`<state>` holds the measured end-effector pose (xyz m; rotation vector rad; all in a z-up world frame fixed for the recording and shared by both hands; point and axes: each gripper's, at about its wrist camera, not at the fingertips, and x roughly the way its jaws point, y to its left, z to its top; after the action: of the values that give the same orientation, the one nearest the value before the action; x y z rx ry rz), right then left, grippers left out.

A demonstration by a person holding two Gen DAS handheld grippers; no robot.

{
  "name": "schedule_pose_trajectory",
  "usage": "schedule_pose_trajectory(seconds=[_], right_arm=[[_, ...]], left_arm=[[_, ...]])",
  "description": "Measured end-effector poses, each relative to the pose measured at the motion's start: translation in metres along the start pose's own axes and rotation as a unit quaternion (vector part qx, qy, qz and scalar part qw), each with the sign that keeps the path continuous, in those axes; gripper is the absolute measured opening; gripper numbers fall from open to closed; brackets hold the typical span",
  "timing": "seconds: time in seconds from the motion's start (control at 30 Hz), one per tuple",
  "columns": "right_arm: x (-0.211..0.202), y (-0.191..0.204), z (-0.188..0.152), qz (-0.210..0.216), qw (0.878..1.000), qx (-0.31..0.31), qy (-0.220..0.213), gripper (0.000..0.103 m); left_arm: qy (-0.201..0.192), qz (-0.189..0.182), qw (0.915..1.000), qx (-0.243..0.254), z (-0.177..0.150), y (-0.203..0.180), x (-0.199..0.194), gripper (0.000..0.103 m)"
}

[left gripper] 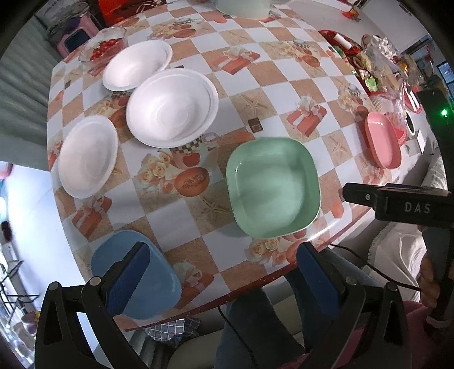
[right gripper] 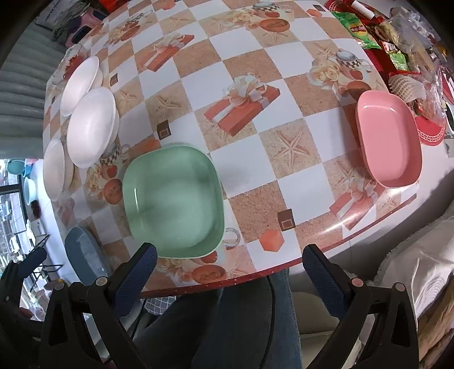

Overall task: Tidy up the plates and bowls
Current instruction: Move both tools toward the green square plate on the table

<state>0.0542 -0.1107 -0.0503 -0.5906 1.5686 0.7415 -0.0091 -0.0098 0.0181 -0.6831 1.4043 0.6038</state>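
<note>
A green square plate [left gripper: 273,187] lies near the table's front edge; it also shows in the right wrist view [right gripper: 174,200]. A blue plate [left gripper: 159,272] lies at the front left [right gripper: 83,255]. A pink plate [left gripper: 383,142] lies at the right [right gripper: 388,139]. Three white bowls [left gripper: 171,108] stand in a row at the left [right gripper: 92,129]. My left gripper [left gripper: 222,261] is open and empty, above the table's front edge between the blue and green plates. My right gripper [right gripper: 229,264] is open and empty, at the front edge just right of the green plate.
A glass bowl of red fruit [left gripper: 103,46] stands at the far left. A red tray of snack packets [right gripper: 397,37] fills the far right. A pale green pot [left gripper: 242,7] stands at the back. The checked tablecloth [right gripper: 235,164] covers the table. A person's legs [right gripper: 227,326] are below the edge.
</note>
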Motion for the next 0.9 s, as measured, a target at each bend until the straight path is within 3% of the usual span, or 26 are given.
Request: schedule_pose_trajectory(seconds=[0.9], right_arm=[[0.0049,-0.0009,0.0054,-0.004,0.999,-0.022,0.029,0.103]], left_arm=[[-0.036,0.0,0.9992,-0.019,0.007,0.005,-0.0032,0.103]])
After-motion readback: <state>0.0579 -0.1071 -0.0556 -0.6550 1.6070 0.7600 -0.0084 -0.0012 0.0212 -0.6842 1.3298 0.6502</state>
